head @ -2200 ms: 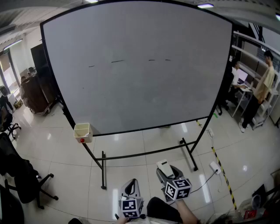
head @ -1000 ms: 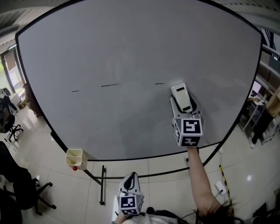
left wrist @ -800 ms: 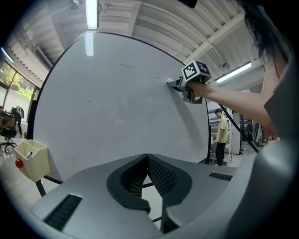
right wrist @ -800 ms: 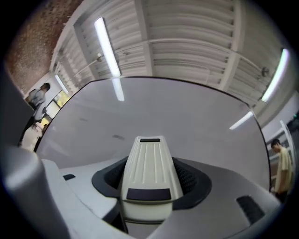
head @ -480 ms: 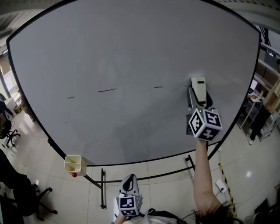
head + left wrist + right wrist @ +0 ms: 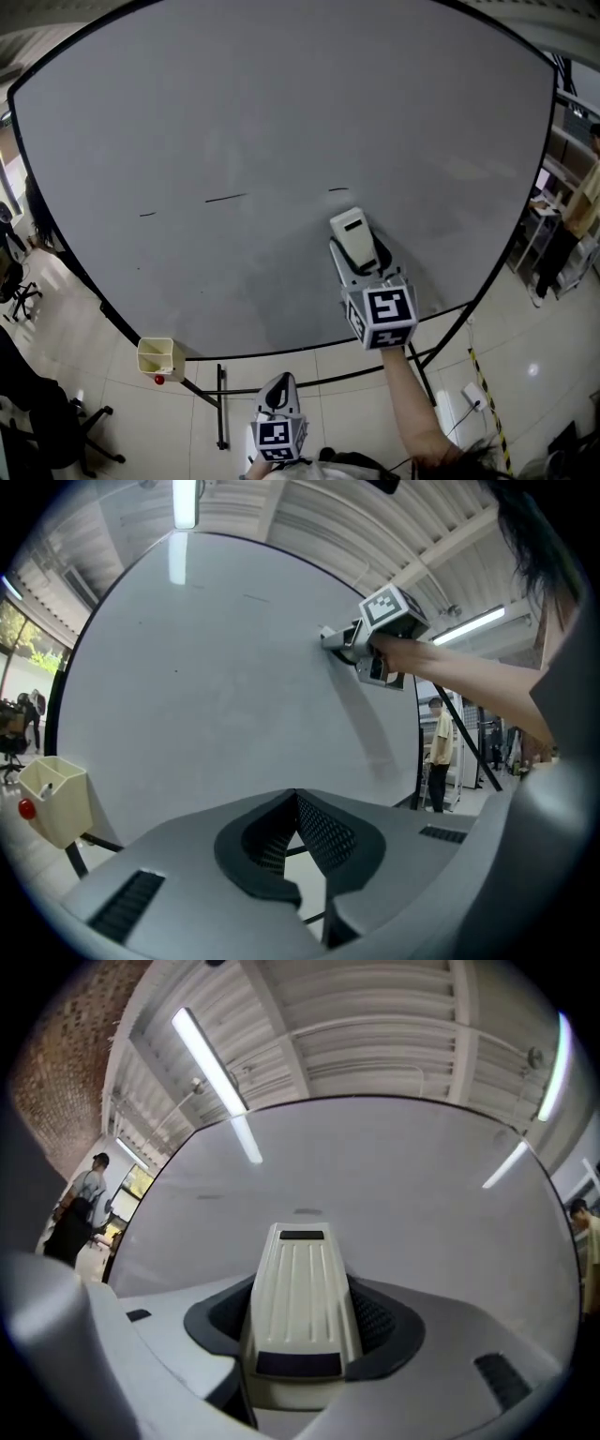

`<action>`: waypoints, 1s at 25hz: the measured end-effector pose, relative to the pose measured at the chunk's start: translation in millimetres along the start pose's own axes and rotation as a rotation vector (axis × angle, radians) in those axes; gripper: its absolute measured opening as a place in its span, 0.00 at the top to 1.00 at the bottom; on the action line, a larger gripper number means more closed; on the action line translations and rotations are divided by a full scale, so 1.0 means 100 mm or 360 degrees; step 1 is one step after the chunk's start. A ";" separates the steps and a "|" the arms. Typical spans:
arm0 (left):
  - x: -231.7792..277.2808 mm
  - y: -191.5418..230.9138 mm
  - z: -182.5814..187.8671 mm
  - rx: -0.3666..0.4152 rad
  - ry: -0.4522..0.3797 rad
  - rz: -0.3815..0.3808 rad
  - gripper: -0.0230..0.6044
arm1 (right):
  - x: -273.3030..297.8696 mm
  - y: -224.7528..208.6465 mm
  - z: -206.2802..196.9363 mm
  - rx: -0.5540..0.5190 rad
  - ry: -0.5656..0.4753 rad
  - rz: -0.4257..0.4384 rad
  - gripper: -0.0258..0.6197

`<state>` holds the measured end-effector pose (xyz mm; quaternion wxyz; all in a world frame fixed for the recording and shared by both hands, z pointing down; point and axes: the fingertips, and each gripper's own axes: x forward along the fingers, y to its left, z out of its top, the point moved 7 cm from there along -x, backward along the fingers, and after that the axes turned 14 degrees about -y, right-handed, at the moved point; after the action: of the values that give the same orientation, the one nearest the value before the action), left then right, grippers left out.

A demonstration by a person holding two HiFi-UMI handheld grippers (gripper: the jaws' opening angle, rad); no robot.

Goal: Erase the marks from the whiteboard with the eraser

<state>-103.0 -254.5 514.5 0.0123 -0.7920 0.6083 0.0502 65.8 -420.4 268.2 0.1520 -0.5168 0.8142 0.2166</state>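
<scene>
The whiteboard [image 6: 281, 112] fills the head view and carries three short black marks: left [image 6: 147, 214], middle [image 6: 226, 198], right [image 6: 338, 189]. My right gripper [image 6: 361, 265] is raised in front of the board and shut on the cream eraser [image 6: 352, 232], whose front end sits just below the right mark. In the right gripper view the eraser [image 6: 300, 1288] lies between the jaws, with a mark [image 6: 307, 1211] just beyond it. From the left gripper view the eraser [image 6: 328, 637] looks pressed to the board. My left gripper [image 6: 278, 398] hangs low, shut and empty [image 6: 295, 797].
A yellow cup [image 6: 156, 356] with a red object under it hangs at the board's lower left corner. The black stand legs [image 6: 221, 403] rest on the tiled floor. Office chairs [image 6: 37, 412] stand at left. A person [image 6: 581, 216] and shelves are at right.
My right gripper has carried the eraser from the board's right side down and to the left. A fourth short mark, seen earlier right of the others, no longer shows. The left gripper stays put.
</scene>
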 end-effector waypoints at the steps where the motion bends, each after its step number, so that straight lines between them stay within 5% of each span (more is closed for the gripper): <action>1: -0.01 0.00 -0.01 -0.0001 0.0004 -0.0003 1.00 | 0.00 -0.18 0.15 0.0033 -0.0066 -0.0086 0.53; 5: -0.04 0.09 -0.03 0.0003 0.0011 0.0021 1.00 | 0.12 -0.85 0.50 0.0159 -0.0149 -0.0368 0.53; 9: -0.09 0.21 -0.03 -0.0005 0.0013 0.0071 1.00 | 0.22 -0.89 0.43 0.0158 -0.0069 -0.0418 0.53; 18: -0.09 0.25 0.00 -0.0022 -0.0008 0.0075 1.00 | 0.46 0.72 0.22 -0.0075 0.0130 0.0052 0.53; 25: -0.33 0.27 -0.02 -0.0022 0.0019 0.0045 1.00 | 0.09 0.70 0.19 0.0008 0.0112 0.0041 0.53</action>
<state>-137.5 -230.3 520.8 0.0025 -0.7836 0.6193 0.0499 -1.3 -391.8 261.1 0.1218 -0.5131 0.8262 0.1980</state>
